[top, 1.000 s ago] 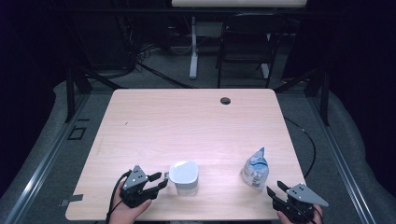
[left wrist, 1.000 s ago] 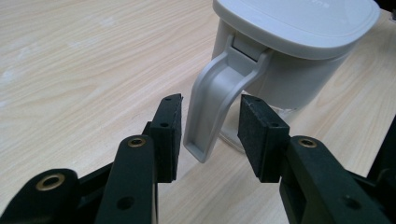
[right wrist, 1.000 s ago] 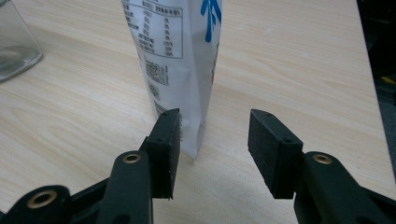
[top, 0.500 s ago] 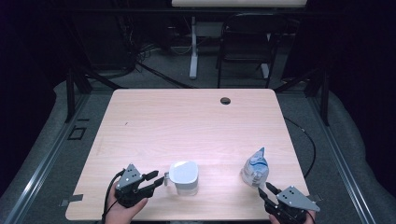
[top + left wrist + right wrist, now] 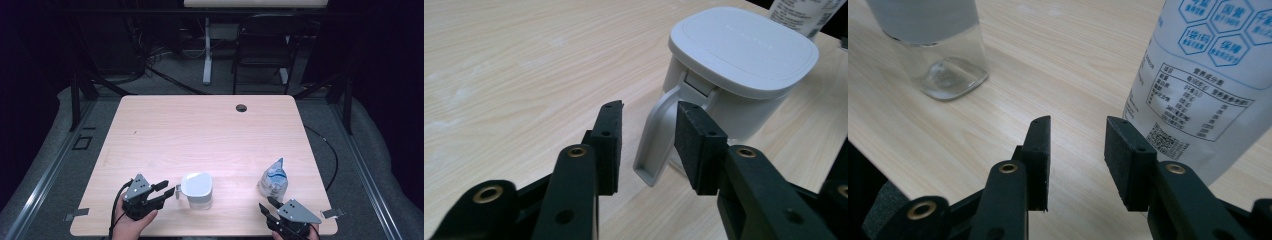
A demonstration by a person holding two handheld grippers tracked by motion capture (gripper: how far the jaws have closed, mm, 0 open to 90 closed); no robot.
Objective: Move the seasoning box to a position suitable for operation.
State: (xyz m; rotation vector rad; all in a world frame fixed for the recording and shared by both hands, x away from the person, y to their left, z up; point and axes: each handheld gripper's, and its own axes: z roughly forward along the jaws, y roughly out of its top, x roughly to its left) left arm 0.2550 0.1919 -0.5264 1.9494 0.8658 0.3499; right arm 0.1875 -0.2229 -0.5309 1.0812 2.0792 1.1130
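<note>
Left tool (image 5: 646, 132) apparently straddles the jug (image 5: 744, 65) handle (image 5: 655, 135), contact unclear.

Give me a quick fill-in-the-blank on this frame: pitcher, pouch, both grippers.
1. The left gripper has the white pitcher's ____ between its open jaws.
2. The lid on the pitcher is ____.
3. The printed pouch stands in front of the ____ gripper.
4. Between the jaws of the right gripper lies only bare ____.

Missing words: handle; closed; right; table
</note>
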